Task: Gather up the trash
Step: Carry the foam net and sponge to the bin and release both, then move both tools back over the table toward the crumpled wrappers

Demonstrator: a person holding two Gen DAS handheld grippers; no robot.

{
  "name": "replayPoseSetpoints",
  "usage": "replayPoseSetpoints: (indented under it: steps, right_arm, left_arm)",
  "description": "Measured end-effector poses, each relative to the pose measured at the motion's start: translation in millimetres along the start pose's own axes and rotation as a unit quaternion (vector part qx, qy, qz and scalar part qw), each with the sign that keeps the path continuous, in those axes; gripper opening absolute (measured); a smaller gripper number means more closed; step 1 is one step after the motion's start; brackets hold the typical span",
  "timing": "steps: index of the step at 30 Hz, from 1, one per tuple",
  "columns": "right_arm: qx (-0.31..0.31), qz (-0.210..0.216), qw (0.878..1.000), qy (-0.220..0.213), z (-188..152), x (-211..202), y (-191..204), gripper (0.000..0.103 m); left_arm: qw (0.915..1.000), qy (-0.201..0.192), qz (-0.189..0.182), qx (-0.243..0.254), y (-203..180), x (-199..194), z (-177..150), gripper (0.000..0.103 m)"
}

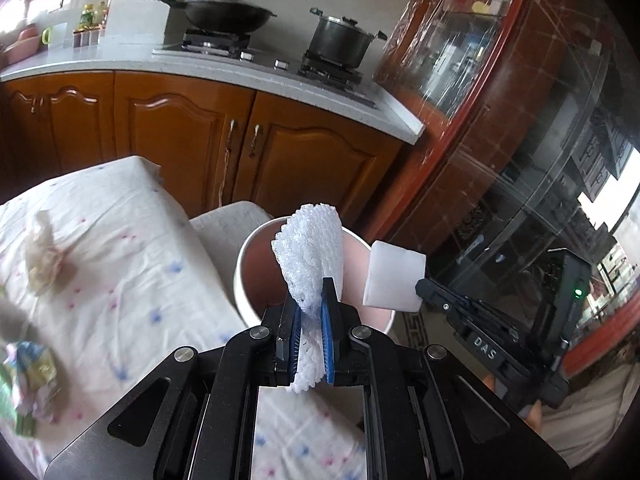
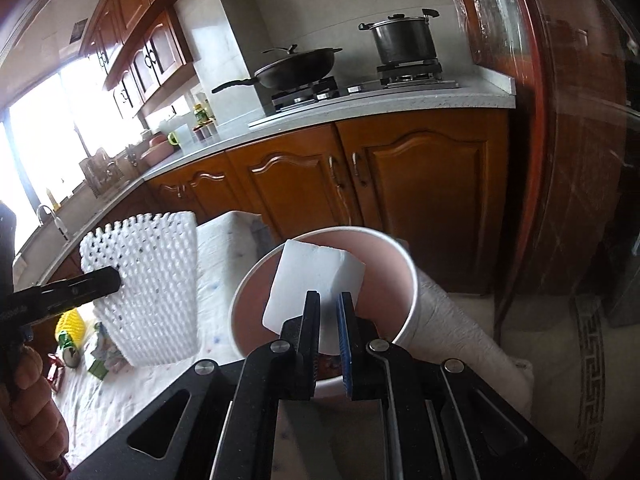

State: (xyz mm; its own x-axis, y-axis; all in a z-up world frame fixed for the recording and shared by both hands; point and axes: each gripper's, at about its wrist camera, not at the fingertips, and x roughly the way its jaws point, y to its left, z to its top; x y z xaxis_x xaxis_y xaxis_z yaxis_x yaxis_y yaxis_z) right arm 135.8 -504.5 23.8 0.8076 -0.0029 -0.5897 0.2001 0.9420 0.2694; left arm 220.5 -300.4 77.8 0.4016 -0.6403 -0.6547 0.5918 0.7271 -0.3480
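My left gripper (image 1: 311,294) is shut on a white foam net sleeve (image 1: 310,252) and holds it over the rim of a round white bin with a pink inside (image 1: 256,264). The sleeve also shows in the right wrist view (image 2: 148,284), held at the left. My right gripper (image 2: 329,300) is shut on a white foam block (image 2: 312,280) above the same bin (image 2: 408,280). In the left wrist view the block (image 1: 394,280) hangs at the bin's right rim.
A table with a floral cloth (image 1: 120,264) holds a crumpled tissue (image 1: 42,256) and coloured wrappers (image 1: 28,380). More trash, with a yellow net (image 2: 71,324), lies on it in the right wrist view. Wooden cabinets (image 1: 180,136) and a stove counter stand behind.
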Motion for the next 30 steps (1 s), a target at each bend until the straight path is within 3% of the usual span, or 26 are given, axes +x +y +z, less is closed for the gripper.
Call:
replayPoseSetpoints:
  steps: [6, 15, 18, 20, 25, 30]
  right_arm:
    - [-0.009, -0.017, 1.0, 0.018, 8.2, 19.3, -6.6, 0.009]
    - [-0.02, -0.023, 0.998, 0.058, 10.7, 46.6, -12.6, 0.012]
    - [-0.009, -0.013, 0.998, 0.066, 10.6, 52.1, -15.8, 0.015]
    - [-0.007, -0.013, 0.998, 0.064, 10.2, 52.8, -17.2, 0.024]
    - [0.005, -0.006, 0.998, 0.057, 9.8, 51.0, -20.8, 0.029]
    - [0.016, -0.003, 0.999, 0.044, 10.9, 44.5, -22.7, 0.046]
  left_arm:
    - [0.9988, 0.049, 0.005, -0.003, -1.7, 48.7, 11.0, 0.008]
    - [0.9959, 0.086, 0.025, 0.003, -2.6, 89.1, 11.4, 0.008]
    - [0.9951, 0.096, 0.026, -0.002, 0.8, 94.2, 10.1, 0.023]
    - [0.9953, 0.092, 0.029, -0.007, 4.7, 93.4, 9.4, 0.041]
    - [0.9958, 0.084, 0.034, -0.009, 10.0, 89.1, 8.0, 0.049]
    - [0.996, 0.08, 0.037, -0.014, 14.9, 84.6, 5.7, 0.055]
